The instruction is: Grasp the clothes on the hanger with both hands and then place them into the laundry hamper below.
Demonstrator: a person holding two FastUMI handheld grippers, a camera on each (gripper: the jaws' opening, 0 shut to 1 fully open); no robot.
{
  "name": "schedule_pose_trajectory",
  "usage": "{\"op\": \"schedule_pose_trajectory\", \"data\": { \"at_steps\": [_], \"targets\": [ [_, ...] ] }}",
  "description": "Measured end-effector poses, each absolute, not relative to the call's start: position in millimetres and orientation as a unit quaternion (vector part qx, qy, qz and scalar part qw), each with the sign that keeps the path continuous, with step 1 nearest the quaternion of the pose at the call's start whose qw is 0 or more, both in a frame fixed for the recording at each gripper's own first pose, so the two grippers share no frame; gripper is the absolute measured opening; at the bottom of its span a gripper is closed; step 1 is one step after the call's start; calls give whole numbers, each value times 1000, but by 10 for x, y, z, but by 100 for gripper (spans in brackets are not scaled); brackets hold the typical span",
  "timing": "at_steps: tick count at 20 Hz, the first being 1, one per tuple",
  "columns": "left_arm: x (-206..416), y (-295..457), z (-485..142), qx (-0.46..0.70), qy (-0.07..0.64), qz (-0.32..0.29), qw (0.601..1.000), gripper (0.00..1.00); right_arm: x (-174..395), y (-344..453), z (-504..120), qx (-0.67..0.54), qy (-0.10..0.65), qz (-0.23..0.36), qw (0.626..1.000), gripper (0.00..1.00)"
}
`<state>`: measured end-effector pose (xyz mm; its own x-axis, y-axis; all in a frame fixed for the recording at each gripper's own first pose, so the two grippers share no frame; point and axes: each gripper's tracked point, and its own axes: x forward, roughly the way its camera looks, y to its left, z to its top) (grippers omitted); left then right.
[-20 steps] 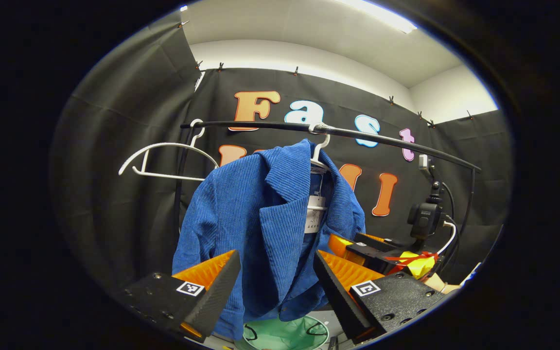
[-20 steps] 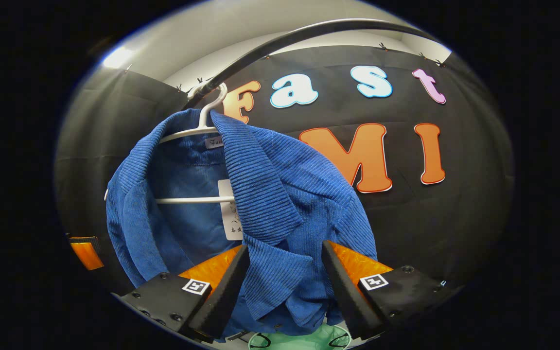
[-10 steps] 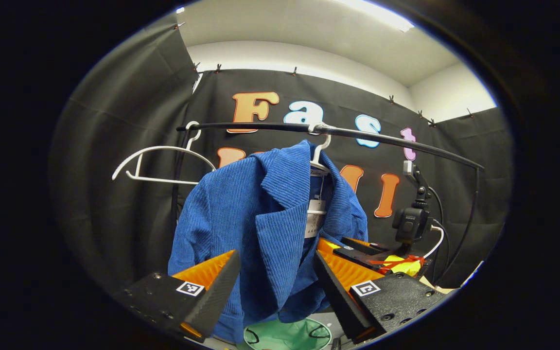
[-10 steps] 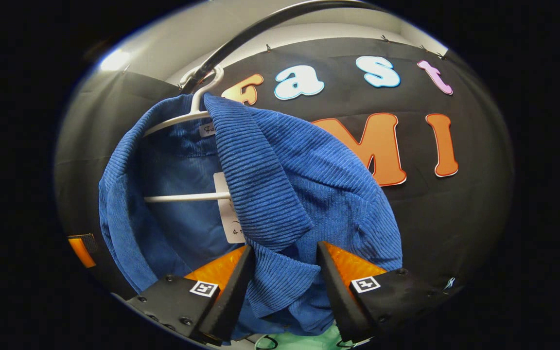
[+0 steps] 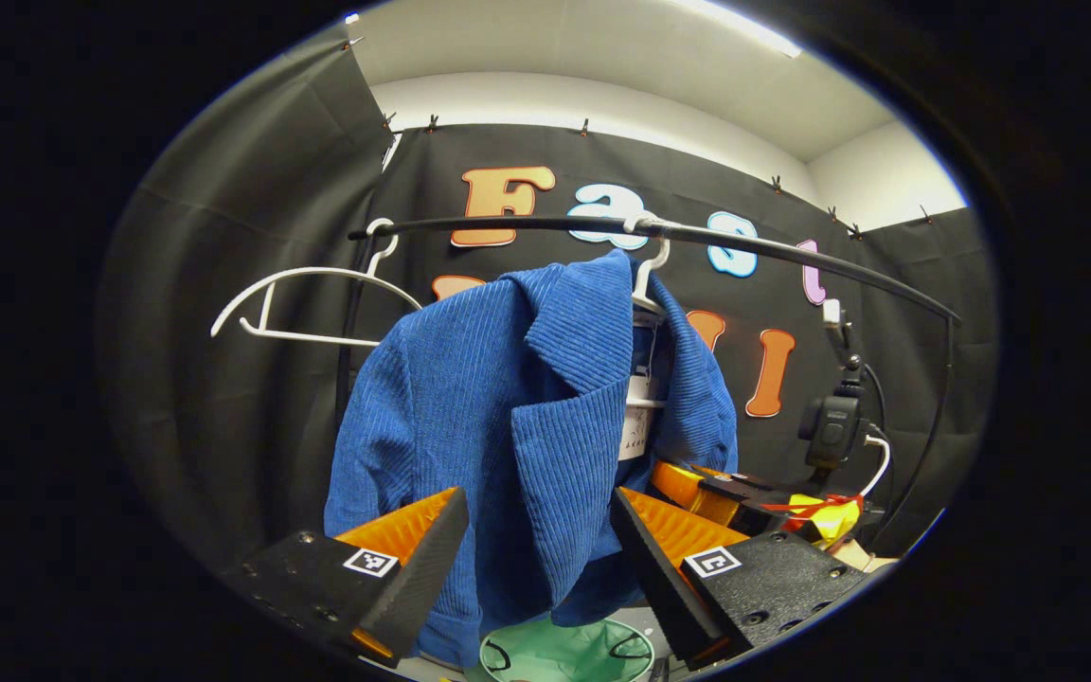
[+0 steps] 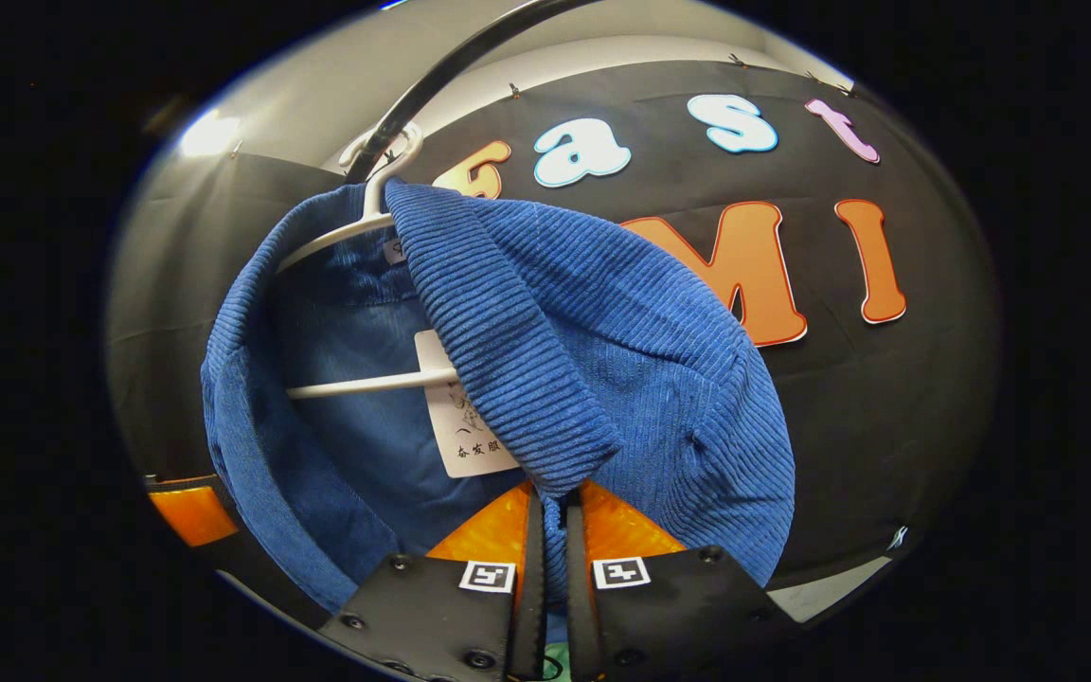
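Observation:
A blue corduroy jacket (image 5: 498, 398) hangs on a white hanger (image 5: 652, 275) from a black rail (image 5: 527, 225). My left gripper (image 5: 536, 559) is open, its two fingers on either side of the jacket's front panel without pressing it. In the right gripper view the jacket (image 6: 602, 360) is close up, and my right gripper (image 6: 545, 530) is shut on a fold of its front edge just below the lapel. The green laundry hamper (image 5: 564, 654) sits below the jacket. The right gripper (image 5: 725, 488) also appears at the jacket's far side in the left gripper view.
An empty white hanger (image 5: 309, 303) hangs at the rail's left end. A small black camera on a stand (image 5: 830, 421) with cables stands to the right behind the jacket. A white paper tag (image 6: 465, 426) dangles inside the jacket by the hanger's crossbar (image 6: 375, 384).
My right gripper has moved in and shut on the jacket's front fabric; it was open before. The left gripper has stayed open and shifted only slightly towards the jacket.

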<state>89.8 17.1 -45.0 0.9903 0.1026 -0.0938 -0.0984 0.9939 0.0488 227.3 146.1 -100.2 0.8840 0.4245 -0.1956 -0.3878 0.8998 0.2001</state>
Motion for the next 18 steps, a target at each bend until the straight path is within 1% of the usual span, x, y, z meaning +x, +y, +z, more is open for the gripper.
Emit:
{"op": "schedule_pose_trajectory", "data": {
  "at_steps": [1,2,3,4,7,8,9,10,13,14,15,16,17,18],
  "targets": [
    [938,179,-480,23,51,51,997,95,2264,1446,-995,81,117,209,967,17],
    [970,195,-508,23,52,53,997,92,2245,1440,-981,86,117,209,967,17],
    [1011,204,-530,23,54,54,997,92,2232,1423,-967,92,117,210,966,17],
    [1051,209,-554,24,56,54,997,95,2233,1409,-949,98,117,211,965,17],
    [1163,273,-587,28,56,59,996,95,2207,1355,-912,109,115,214,964,17],
    [1192,289,-598,28,56,62,996,92,2182,1318,-887,110,113,215,964,17],
    [1221,285,-605,25,56,62,996,92,2169,1282,-864,109,110,214,964,17],
    [1245,270,-614,22,57,62,996,95,2142,1249,-841,109,110,216,964,17],
    [1323,279,-626,23,58,59,996,93,2111,1164,-757,110,103,220,964,17],
    [1337,254,-637,24,60,54,996,87,2099,1123,-726,111,99,220,964,17],
    [1349,235,-641,22,62,50,997,92,2088,1090,-695,113,97,221,964,17],
    [1353,227,-628,17,61,47,997,82,2071,1072,-664,116,95,223,963,17],
    [1360,218,-623,12,60,46,997,77,2066,1051,-634,122,94,226,962,17],
    [1366,216,-611,10,60,45,997,67,2067,1059,-602,127,92,229,961,17]
  ]
}}
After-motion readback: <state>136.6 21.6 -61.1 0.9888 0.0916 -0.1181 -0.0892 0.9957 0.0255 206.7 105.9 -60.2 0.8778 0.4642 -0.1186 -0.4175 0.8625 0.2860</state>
